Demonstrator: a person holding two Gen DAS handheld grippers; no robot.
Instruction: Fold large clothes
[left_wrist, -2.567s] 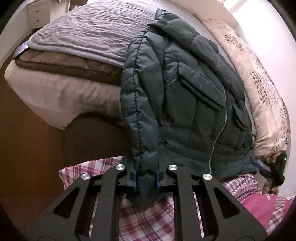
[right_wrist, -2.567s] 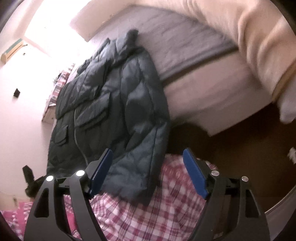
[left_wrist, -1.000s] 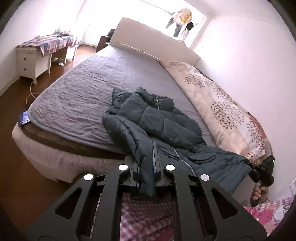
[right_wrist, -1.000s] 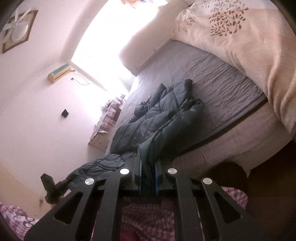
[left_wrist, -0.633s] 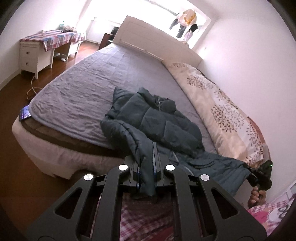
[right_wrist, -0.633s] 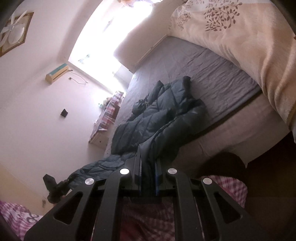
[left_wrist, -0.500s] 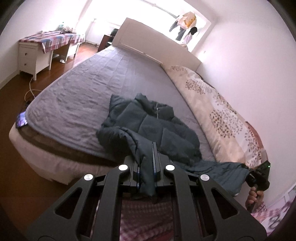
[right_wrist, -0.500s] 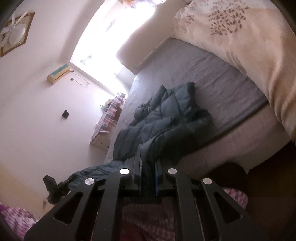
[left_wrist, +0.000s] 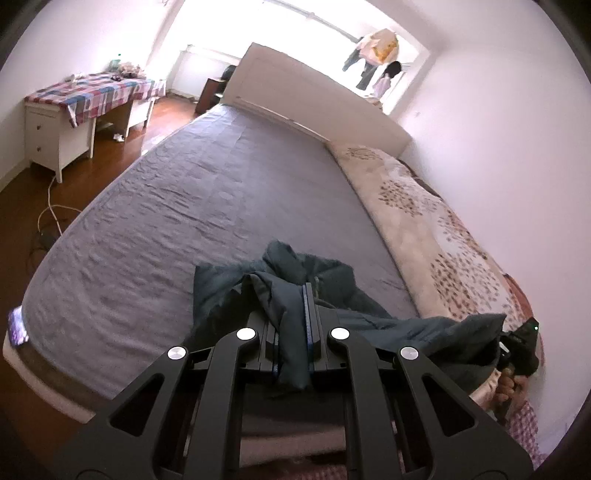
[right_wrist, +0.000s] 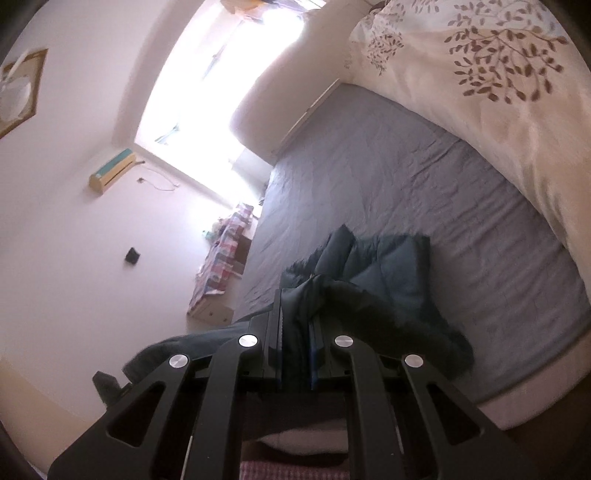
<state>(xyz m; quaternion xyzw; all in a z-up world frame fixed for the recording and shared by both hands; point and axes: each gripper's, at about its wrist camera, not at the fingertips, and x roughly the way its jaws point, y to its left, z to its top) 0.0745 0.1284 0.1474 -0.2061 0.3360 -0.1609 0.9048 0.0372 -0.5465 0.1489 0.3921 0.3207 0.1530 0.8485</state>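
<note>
A dark teal padded jacket (left_wrist: 236, 288) lies bunched at the near edge of the grey bedspread (left_wrist: 207, 206). My left gripper (left_wrist: 293, 354) is shut on a fold of its hem, which sticks out between the pads. In the right wrist view the same jacket (right_wrist: 391, 273) is folded over itself, and my right gripper (right_wrist: 295, 350) is shut on its other hem corner. The other gripper (left_wrist: 521, 343), with a hand on it, shows at the far right of the left wrist view, the jacket hem stretched between the two.
A cream duvet with a leaf print (left_wrist: 424, 218) runs along the wall side of the bed. A white headboard (left_wrist: 317, 107) stands at the far end. A white desk with a checked cloth (left_wrist: 85, 99) and cables on the wooden floor (left_wrist: 48, 214) are left of the bed.
Both grippers have carried the jacket's hem forward and up over the bed. The jacket, earlier hanging over the bed's edge, now doubles over itself on the bedspread.
</note>
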